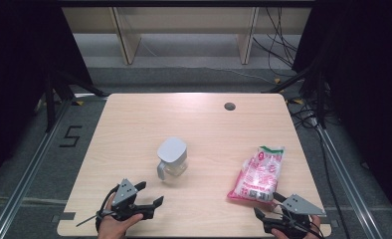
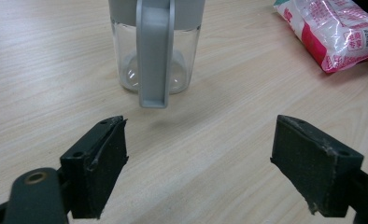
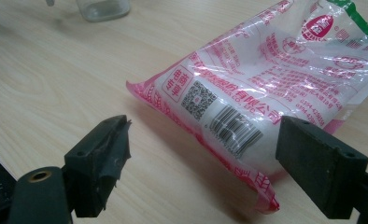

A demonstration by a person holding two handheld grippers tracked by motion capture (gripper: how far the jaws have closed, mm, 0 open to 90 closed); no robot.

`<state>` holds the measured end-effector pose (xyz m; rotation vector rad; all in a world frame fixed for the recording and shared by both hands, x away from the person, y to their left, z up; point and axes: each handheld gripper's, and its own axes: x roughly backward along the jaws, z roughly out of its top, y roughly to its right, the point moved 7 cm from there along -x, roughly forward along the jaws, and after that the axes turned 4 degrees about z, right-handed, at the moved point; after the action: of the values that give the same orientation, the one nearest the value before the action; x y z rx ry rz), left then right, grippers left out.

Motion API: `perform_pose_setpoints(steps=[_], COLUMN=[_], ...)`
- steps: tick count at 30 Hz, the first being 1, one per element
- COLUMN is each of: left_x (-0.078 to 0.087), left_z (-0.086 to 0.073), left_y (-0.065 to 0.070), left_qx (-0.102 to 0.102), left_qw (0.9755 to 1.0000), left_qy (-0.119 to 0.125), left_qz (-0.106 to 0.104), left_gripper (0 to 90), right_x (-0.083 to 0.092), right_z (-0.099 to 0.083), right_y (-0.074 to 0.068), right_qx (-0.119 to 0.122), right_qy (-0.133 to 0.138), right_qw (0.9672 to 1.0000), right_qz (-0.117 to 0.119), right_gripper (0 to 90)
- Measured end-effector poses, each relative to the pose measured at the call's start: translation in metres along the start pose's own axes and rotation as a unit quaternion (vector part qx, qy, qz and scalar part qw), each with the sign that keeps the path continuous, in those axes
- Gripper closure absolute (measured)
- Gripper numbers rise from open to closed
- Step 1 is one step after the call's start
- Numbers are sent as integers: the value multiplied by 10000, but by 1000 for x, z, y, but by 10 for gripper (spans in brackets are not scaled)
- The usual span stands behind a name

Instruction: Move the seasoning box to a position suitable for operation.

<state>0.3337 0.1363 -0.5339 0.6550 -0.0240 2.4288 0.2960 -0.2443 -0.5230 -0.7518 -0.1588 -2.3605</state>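
Left claw (image 1: 150,195) at the near edge of the pale wooden worktop (image 1: 134,129), jaws spread wide, nothing between them. Right claw (image 1: 268,205) at the near right corner, likewise gaping and empty — black pads (image 3: 100,163) bare. Just ahead of the right claw, close to its right jaw but apart from it: a clear plastic bag with pink and red print and white contents (image 1: 259,173), lying flat, barcode end nearest. Ahead of the left claw, a little way off — a clear glass jug with grey lid and grey handle (image 1: 172,159), upright, handle (image 2: 153,51) turned toward the claw. Farther back, a small grey round cap (image 1: 229,106) set in the worktop.
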Motion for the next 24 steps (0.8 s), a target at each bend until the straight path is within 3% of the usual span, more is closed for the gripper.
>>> perform_pose_setpoints(steps=[2, 3, 5, 8, 19, 20, 24], left_x=[0, 0, 0, -1, -7, -7, -9], left_z=[1, 1, 1, 1, 7, 7, 11], left_y=[0, 0, 0, -1, 1, 0, 0], left_qx=[-59, -76, -83, -130, -92, -194, -212], left_qw=[10000, 10000, 10000, 9999, 10000, 9998, 9998], left_qy=[30, 31, -1, -24, 2, -46, -9], left_qz=[-22, 0, -12, -2, 13, -13, -3], left_gripper=[172, 172, 172, 173, 213, 214, 220], right_x=[-1, 0, 1, 0, 0, 0, 1], right_z=[1, 0, 1, 0, 1, 1, -1], right_y=[1, 0, 2, 0, 1, 2, 2], right_qx=[113, 26, 73, -6, 91, 90, 113], right_qy=[51, 4, 31, 12, 10, 7, -78], right_qw=[9999, 10000, 9999, 10000, 10000, 10000, 9999], right_qz=[43, 15, -69, -15, -6, -10, -60], right_gripper=[185, 186, 187, 187, 187, 187, 187])
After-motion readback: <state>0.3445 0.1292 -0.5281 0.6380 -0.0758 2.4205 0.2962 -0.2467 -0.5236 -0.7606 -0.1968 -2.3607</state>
